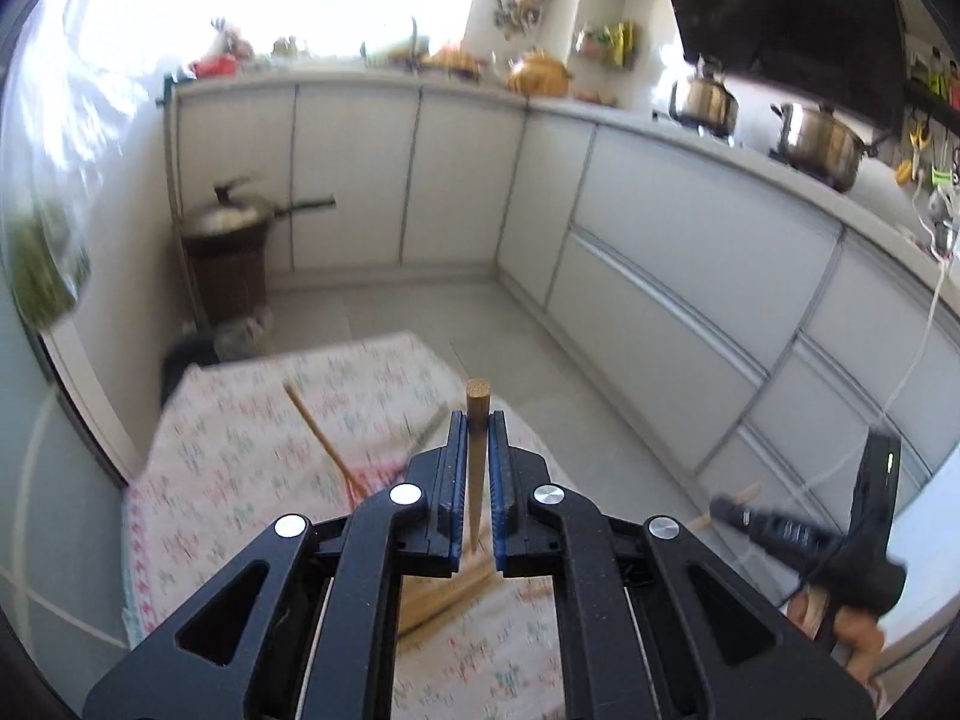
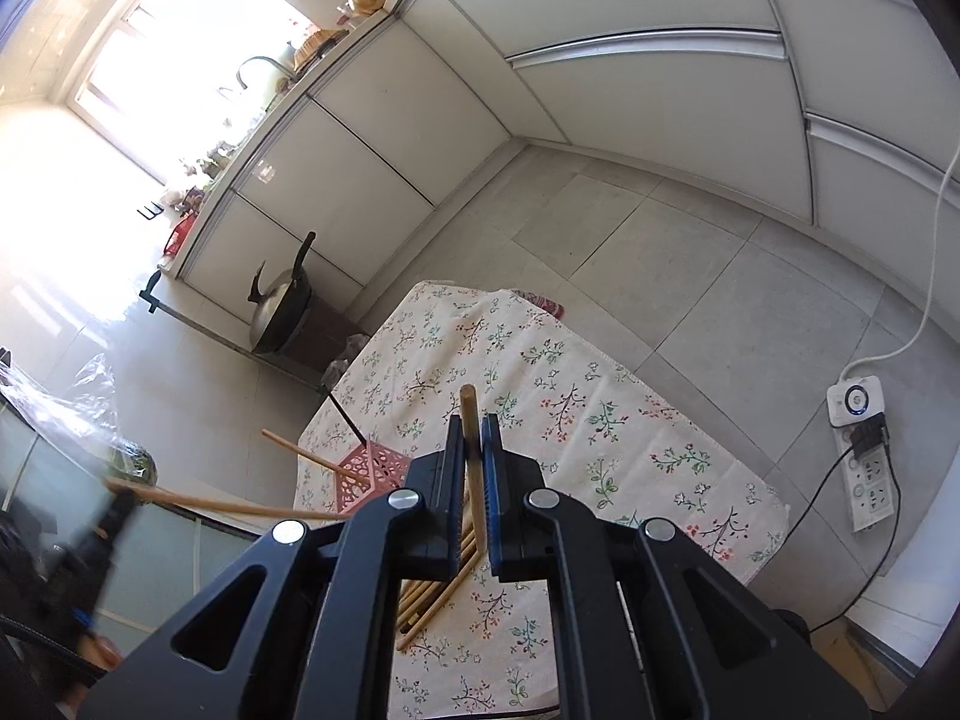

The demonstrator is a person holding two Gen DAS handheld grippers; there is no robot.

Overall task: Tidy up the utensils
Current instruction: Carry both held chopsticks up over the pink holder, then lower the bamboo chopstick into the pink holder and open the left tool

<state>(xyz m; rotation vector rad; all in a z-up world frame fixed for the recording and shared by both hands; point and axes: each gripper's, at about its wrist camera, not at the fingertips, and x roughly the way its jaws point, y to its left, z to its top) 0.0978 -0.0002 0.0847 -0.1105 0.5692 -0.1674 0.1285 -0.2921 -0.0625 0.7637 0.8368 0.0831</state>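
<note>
From the left wrist, a round wooden chopstick (image 1: 477,456) is seen clamped between the left gripper (image 1: 478,427)'s blue pads, above the floral-clothed table (image 1: 240,450).

From the right wrist, the right gripper (image 2: 474,429) is clenched on another wooden chopstick (image 2: 471,456); loose wooden chopsticks (image 2: 429,597) lie on the cloth below, beside a pink perforated holder (image 2: 366,474).
</note>
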